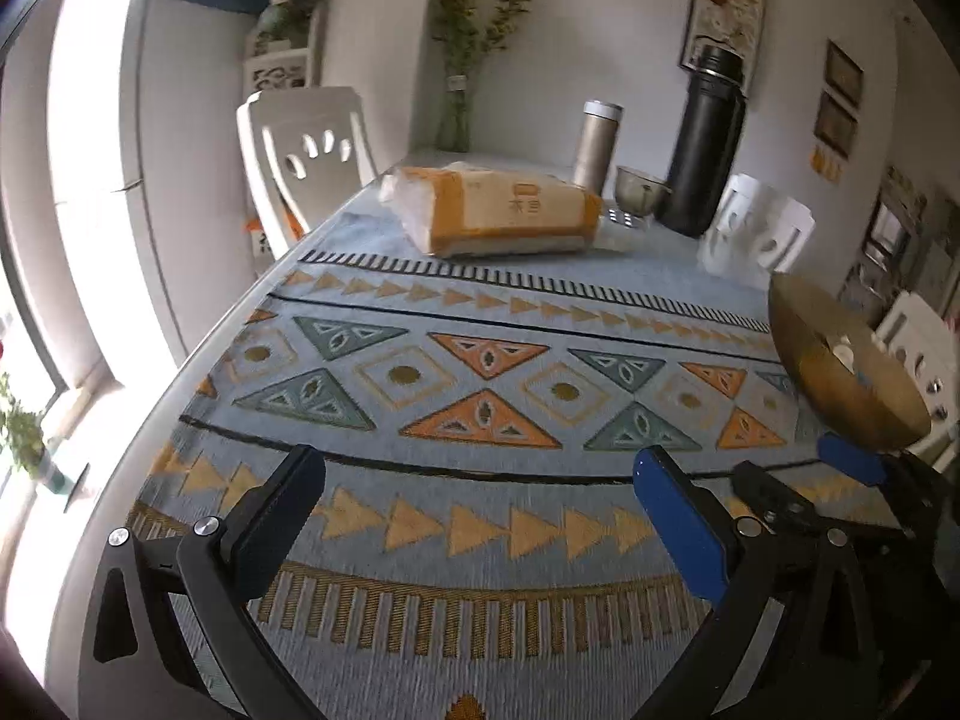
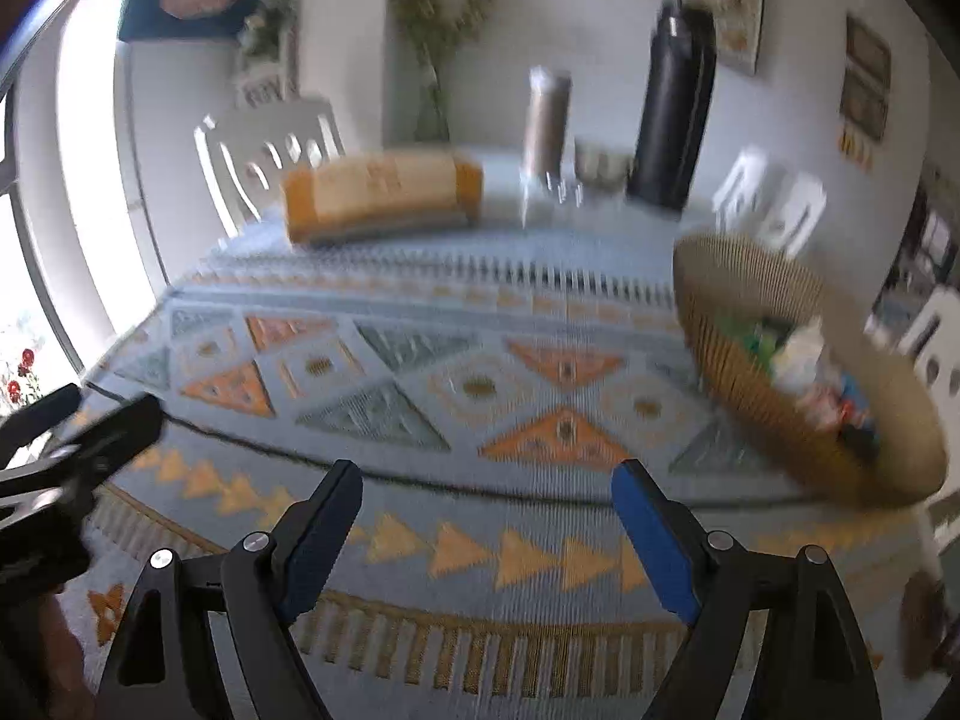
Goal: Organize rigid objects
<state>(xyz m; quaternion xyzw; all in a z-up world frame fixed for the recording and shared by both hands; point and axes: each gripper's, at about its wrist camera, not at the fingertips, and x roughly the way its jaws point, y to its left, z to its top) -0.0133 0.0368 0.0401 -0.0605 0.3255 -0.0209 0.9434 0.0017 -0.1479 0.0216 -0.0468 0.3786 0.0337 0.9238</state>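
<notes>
Between picks, apparently: left tool (image 1: 480, 486) and right tool (image 2: 487, 495) both spread, pinching nothing, over bare patterned surface (image 1: 480, 360). Basket (image 2: 750, 372) of gathered items just right of right tool. Next: reach ahead toward tan flask (image 1: 595, 144) or black flask (image 1: 705, 138).

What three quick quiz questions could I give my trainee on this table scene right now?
1. True or false: the left claw holds the tissue pack.
2. Which stands taller at the far end: the black flask or the beige tumbler?
3. Multiple choice: the woven basket sits A) on the table's right side, B) on the white chair, C) under the tissue pack.

Key: 1 false, both claws are open and empty, the right claw too. 2 the black flask. 3 A.
</notes>
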